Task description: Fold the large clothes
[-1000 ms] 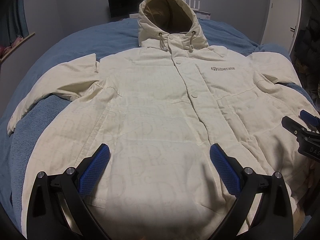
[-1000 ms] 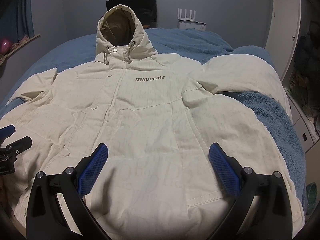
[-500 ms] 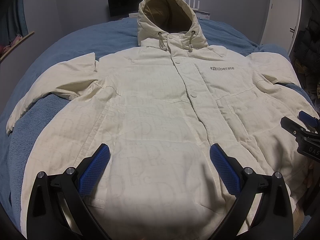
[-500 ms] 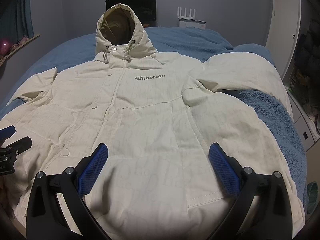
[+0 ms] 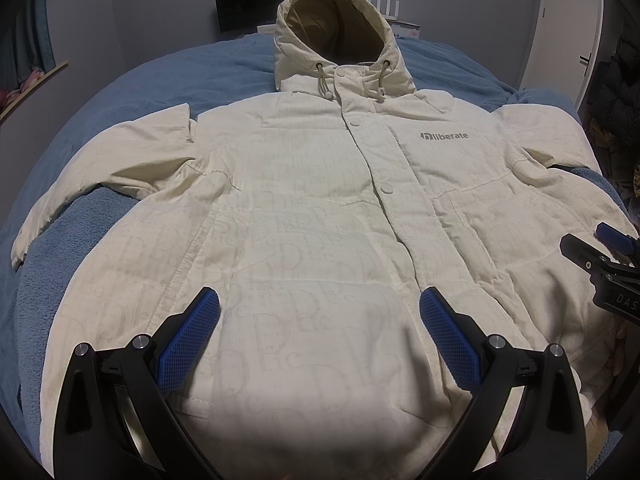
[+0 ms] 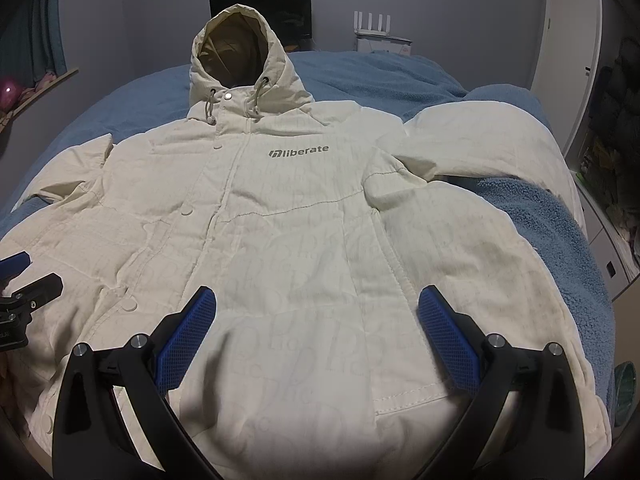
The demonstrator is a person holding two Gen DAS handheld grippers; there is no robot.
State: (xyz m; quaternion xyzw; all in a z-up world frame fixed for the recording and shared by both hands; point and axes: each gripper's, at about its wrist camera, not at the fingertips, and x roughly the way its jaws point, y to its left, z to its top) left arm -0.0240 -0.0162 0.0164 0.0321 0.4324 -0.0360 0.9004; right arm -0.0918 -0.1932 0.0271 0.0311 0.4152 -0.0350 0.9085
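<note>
Left wrist view: the jacket [image 5: 320, 208] lies face up, buttoned and spread across the blue bed [image 5: 168, 80], hood [image 5: 340, 32] toward the far wall, sleeves out to both sides. The left gripper [image 5: 320, 312] hangs above the lower front near the hem, jaws wide apart and holding nothing. The right gripper [image 5: 604, 256] shows at the right edge, over the jacket's other half. The risk here is the padding: the shell looks puffy and slick, so a shallow pinch may catch only the top layer, and the fold would drag the front while the back stays put.

Right wrist view: the right gripper [image 6: 316, 312] is likewise spread open and empty over the hem. The far sleeve [image 6: 480, 140] bulges up beside a rumpled patch of blanket [image 6: 532, 216] (probably fleece), which could snag or ride along if that sleeve is pulled across. The left gripper [image 6: 28, 280] sits at the left edge. The sleeve also runs toward the bed's right side, so a loose swing might let it slide off.
</note>
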